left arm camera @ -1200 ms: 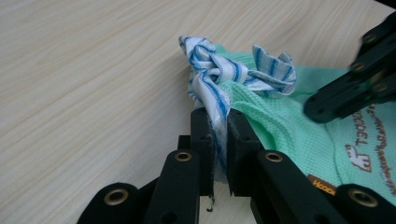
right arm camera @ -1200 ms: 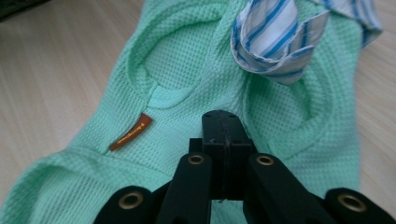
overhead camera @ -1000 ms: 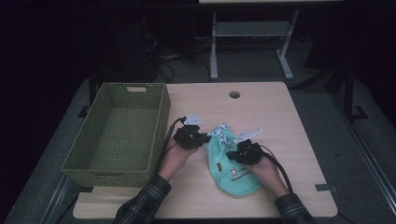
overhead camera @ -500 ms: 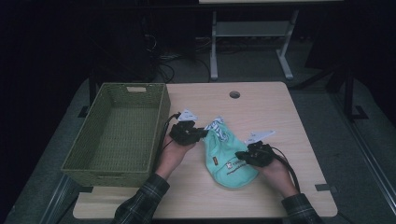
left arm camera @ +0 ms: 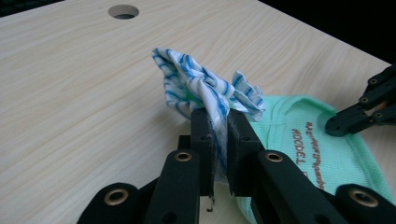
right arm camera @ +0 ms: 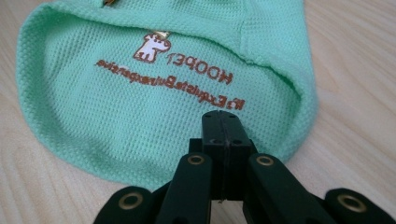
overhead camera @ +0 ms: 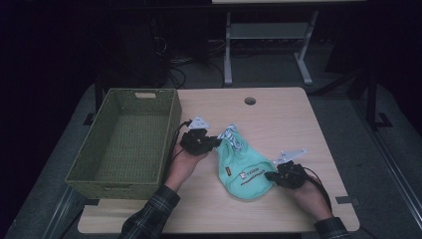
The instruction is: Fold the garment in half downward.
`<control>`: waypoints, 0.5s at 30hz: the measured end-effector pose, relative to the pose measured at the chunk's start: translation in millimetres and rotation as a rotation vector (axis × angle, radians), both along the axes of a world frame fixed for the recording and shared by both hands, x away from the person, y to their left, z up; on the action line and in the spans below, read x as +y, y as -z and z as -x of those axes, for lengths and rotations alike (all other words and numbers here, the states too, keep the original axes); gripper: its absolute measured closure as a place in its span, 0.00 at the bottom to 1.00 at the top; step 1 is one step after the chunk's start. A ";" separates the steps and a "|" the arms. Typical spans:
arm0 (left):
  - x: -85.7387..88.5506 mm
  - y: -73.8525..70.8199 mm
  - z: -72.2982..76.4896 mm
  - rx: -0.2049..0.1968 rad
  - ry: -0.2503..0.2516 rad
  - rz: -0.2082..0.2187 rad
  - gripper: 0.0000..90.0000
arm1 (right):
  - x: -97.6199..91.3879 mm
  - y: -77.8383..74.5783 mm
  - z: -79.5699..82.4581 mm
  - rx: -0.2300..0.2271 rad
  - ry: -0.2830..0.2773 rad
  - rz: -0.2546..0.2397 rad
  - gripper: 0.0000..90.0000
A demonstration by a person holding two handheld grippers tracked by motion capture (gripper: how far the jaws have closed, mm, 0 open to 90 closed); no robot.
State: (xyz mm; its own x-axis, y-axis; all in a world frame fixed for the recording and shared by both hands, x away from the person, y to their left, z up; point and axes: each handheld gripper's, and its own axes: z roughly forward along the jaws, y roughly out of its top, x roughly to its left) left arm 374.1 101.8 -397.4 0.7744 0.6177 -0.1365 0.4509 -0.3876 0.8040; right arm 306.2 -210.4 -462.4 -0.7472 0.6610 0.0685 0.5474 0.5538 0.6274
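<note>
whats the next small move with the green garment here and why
Probably lift both ends together toward the basket: the left gripper is shut on the green garment's striped collar, the right gripper looks shut on its hem, and it lies flat on the table.

Table (overhead camera: pixel 278 114), wooden: one, with one round hole (overhead camera: pixel 250 101) beyond the claws.
Woven green basket (overhead camera: pixel 124 142): one, just outside the left claw (overhead camera: pixel 215 143).
Mint-green garment (overhead camera: pixel 244 172) with striped blue-and-white trim: one, between the claws.
Claws: two, left and right (overhead camera: pixel 271 176).
</note>
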 end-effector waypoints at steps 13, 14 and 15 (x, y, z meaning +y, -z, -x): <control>-10.7 -10.4 12.1 0.015 0.166 0.033 0.92 | -1.5 0.8 -0.6 0.013 0.012 -0.019 1.00; -12.2 -10.2 13.2 0.016 0.179 0.039 0.92 | -1.5 0.8 -0.5 0.014 0.014 -0.020 1.00; -13.3 -10.4 14.3 0.016 0.192 0.034 0.92 | -1.5 0.8 -0.4 0.016 0.016 -0.022 1.00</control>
